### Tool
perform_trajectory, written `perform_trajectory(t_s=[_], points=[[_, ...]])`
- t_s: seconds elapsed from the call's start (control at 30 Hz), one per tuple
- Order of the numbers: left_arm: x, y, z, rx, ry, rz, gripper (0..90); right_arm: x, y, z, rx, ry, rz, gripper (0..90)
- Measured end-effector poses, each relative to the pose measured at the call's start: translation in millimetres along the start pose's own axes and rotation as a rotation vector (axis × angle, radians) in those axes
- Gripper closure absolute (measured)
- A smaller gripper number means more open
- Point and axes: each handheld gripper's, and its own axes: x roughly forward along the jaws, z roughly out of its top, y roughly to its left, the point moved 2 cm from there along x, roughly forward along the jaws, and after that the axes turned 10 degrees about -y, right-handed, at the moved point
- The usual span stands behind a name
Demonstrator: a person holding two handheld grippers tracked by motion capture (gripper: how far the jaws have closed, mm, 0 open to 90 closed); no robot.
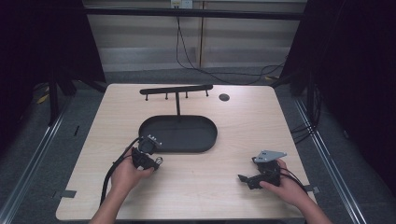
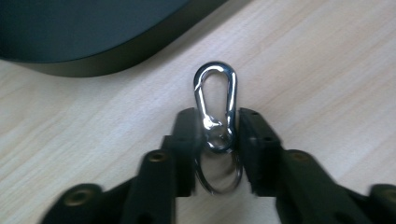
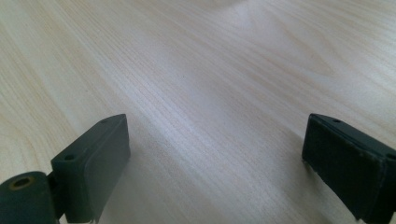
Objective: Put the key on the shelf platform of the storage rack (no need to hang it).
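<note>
A: The fingers of the left gripper are closed on a shiny silver metal carabiner clip, pinching its lower end from both sides.

B: Is anything attached to it?

A: A thin round metal key ring hangs from its bottom loop, sitting between the fingers. The clip's rounded top sticks out past the fingertips, over the pale wooden surface.

B: Where is that on the surface?

A: In the high view, the left gripper is in the person's left hand, just in front of the near-left rim of the black oval tray. I cannot tell whether the clip touches the wood.

B: And the other side?

A: The right gripper has its fingers spread wide apart with bare wood between them. From above it sits at the near right in the right hand, low over the surface, well apart from the tray.

B: Anything else?

A: A black T-shaped rack with small pegs stands behind the tray, and a small dark round disc lies near its right end.
</note>
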Motion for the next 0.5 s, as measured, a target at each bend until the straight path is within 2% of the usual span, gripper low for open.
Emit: perform_trajectory(t_s=[0.1,0.13,0.23,0.27,0.3,0.33,0.4,0.43,0.5], points=[[-1.0,0.7,2.4,-0.015,0.011,-0.016,72.0,0.0,-0.1,0.0,-0.001,0.000,0.000,7.0],[-1.2,0.6,2.8,-0.031,0.020,-0.033,73.2,0.0,-0.1,0.0,-0.001,0.000,0.000,7.1],[-4.6,0.3,5.3,-0.022,0.031,-0.040,73.8,0.0,-0.3,0.0,0.000,-0.001,0.002,7.1],[-4.6,0.3,5.3,-0.022,0.031,-0.040,81.5,0.0,-0.3,0.0,0.000,-0.001,0.002,7.1],[-9.8,0.8,7.8,-0.031,0.008,-0.046,81.5,0.0,-0.3,0.0,0.000,-0.001,0.002,7.1],[-15.3,1.4,11.6,-0.036,0.009,-0.063,83.4,-0.1,-0.2,0.0,0.000,0.000,0.002,7.1],[-15.5,0.7,12.1,-0.031,0.024,-0.059,83.4,0.0,-0.2,0.0,0.000,0.000,0.002,7.1],[-13.0,-0.6,11.5,-0.012,0.056,-0.060,83.4,-0.1,-0.2,0.0,0.001,0.000,0.002,7.1],[-11.9,-1.0,11.1,-0.008,0.065,-0.059,83.6,0.0,-0.1,0.0,0.001,0.000,0.001,7.0]])
